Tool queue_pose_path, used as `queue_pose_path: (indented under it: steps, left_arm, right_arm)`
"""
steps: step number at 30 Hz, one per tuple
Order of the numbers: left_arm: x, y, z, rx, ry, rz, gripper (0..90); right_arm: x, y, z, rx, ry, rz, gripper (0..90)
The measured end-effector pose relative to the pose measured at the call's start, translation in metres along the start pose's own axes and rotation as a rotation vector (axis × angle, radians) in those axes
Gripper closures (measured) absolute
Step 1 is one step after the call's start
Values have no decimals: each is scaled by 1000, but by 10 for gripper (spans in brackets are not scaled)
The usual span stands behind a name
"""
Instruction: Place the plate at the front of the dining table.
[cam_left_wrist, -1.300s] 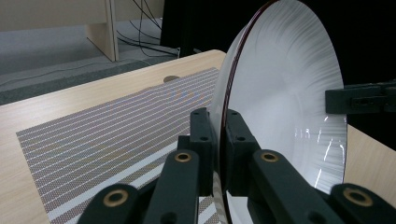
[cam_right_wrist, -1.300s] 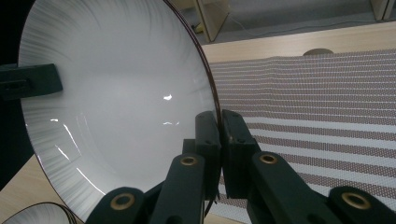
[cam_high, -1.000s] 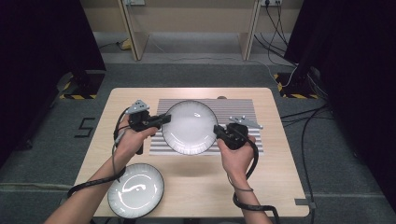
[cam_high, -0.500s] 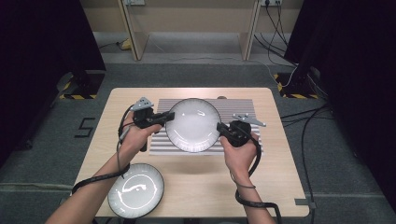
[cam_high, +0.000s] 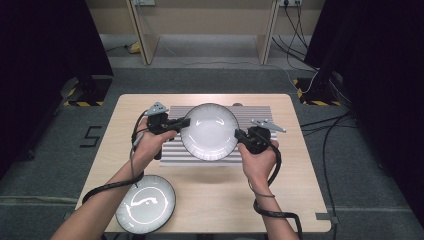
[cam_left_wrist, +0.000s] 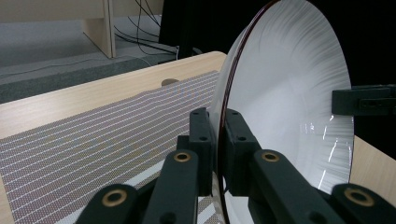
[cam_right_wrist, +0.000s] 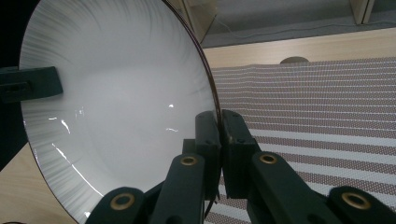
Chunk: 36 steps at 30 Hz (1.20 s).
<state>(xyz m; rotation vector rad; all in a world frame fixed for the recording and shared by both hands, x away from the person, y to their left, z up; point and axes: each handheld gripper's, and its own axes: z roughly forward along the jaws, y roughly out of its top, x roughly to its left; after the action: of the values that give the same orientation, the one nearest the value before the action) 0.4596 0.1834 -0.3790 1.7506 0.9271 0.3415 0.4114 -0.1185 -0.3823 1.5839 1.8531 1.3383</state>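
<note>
Held above the striped placemat (cam_high: 250, 150) at the desk's (cam_high: 300, 200) far-centre: a white shallow bowl (cam_high: 209, 131) with a dark rim, pinched on two opposite edges. Left hand-held gripper (cam_high: 184, 123) clamped on the rim at 9 o'clock, jaws pressed onto the thin edge from both faces. Right hand-held gripper (cam_high: 239, 135) clamped on the rim at about 4 o'clock in the same manner. Round in outline from the high view, so no long axis of its own; hollow face turned up toward the camera and tilted slightly toward the person, with the grip line running roughly 9 to 4 o'clock across it. In the left gripper view, bowl (cam_left_wrist: 289, 107) seen nearly edge-on, rising steeply from the closed jaws of the left hand-held gripper (cam_left_wrist: 217, 154), with the opposite gripper's jaw tip visible at the far rim. In the right gripper view, bowl (cam_right_wrist: 116, 107) likewise upright, with fine grey radial streaks around its border, and the right hand-held gripper (cam_right_wrist: 218, 149) nipping its edge. Underside of the bowl hidden; gap between bowl and placemat hard to judge. At 7 o'clock on the desk, a second white bowl (cam_high: 146, 203), cut off at the frame's lower edge and crossed by the left forearm's trailing cable. Small dark round mark on the desk beyond the placemat, too small to identify.
</note>
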Motion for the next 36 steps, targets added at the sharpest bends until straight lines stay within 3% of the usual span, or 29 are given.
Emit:
queue_pose_path:
  steps: [36]
  left_arm:
    - [17, 10, 33, 10, -6, -40, 836]
  right_arm:
    - [-19, 17, 23, 23, -22, 26, 868]
